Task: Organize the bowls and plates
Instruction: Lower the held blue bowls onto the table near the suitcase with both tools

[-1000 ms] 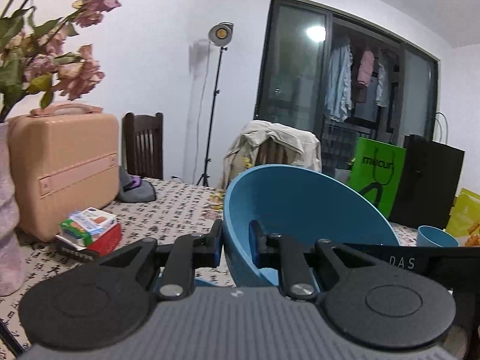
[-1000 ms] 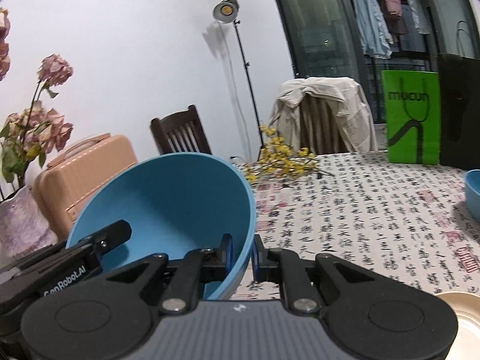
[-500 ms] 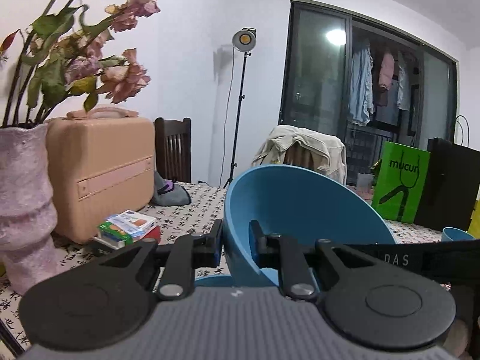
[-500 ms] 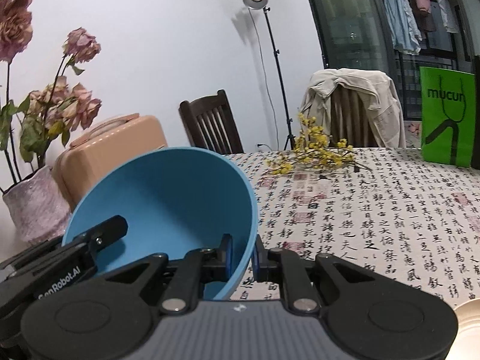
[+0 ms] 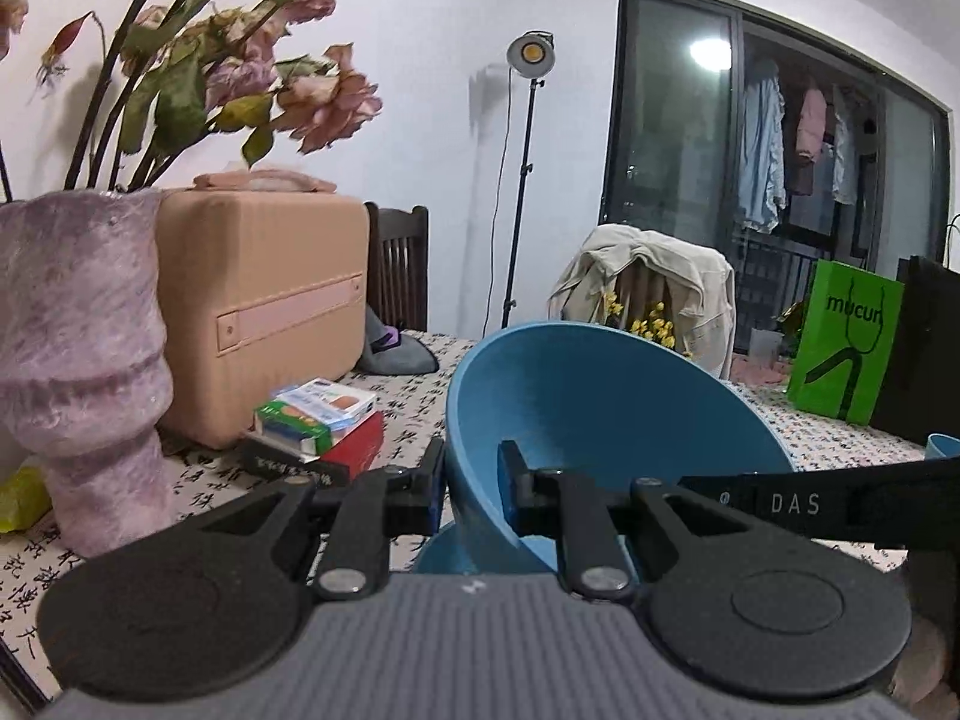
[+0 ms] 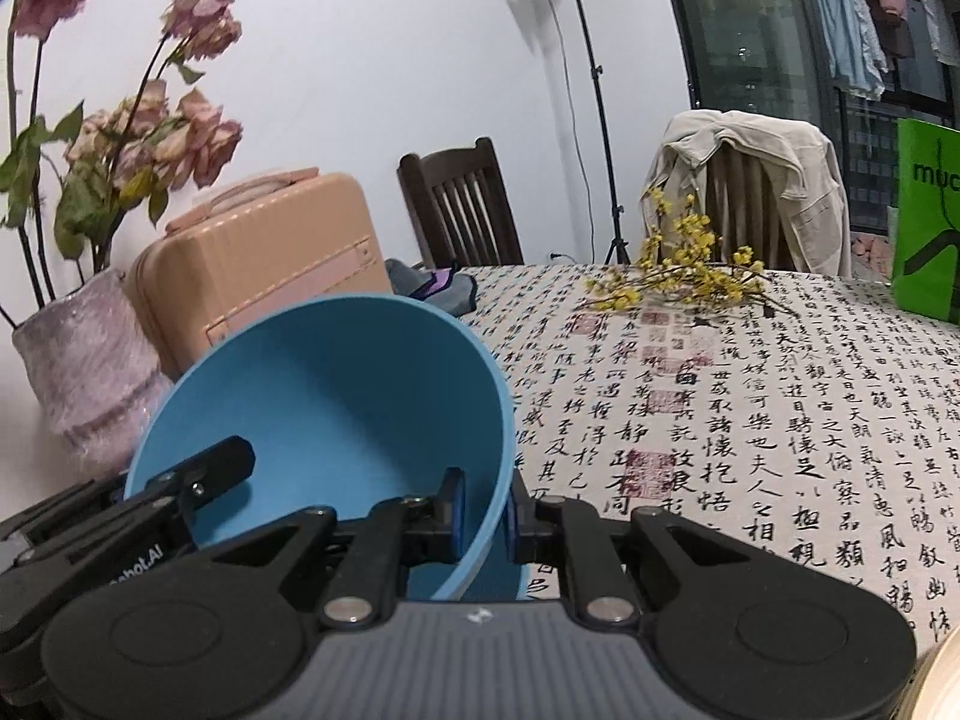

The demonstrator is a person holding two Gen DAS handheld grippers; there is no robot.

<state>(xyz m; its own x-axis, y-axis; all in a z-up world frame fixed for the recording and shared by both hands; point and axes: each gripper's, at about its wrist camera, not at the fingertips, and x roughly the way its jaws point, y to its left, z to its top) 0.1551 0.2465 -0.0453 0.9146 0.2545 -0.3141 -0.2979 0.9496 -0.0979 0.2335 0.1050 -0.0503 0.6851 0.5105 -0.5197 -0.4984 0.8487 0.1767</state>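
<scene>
A large blue bowl [image 5: 600,408] hangs tilted above the patterned tablecloth [image 6: 750,420], held from two sides. My left gripper [image 5: 474,489] is shut on the bowl's left rim, one pad inside and one outside. In the right wrist view the same blue bowl [image 6: 336,408] has its right rim pinched in my shut right gripper [image 6: 486,510]. Each view shows the other gripper reaching over the opposite rim: the right gripper [image 5: 810,504] and the left gripper [image 6: 198,480]. The bowl's foot [image 5: 438,552] shows just below the fingers.
A purple vase [image 5: 78,372] of dried roses stands close at the left, beside a pink suitcase [image 5: 264,312] and stacked boxes [image 5: 318,426]. A small blue bowl [image 5: 942,450] sits far right, near a green bag [image 5: 846,342]. Yellow flowers [image 6: 678,276] lie farther back; a cream plate's edge [image 6: 942,678] is near.
Both grippers have carried the bowl leftward and slightly lower, toward the vase and suitcase, which now loom larger. The grip on both rims is unchanged.
</scene>
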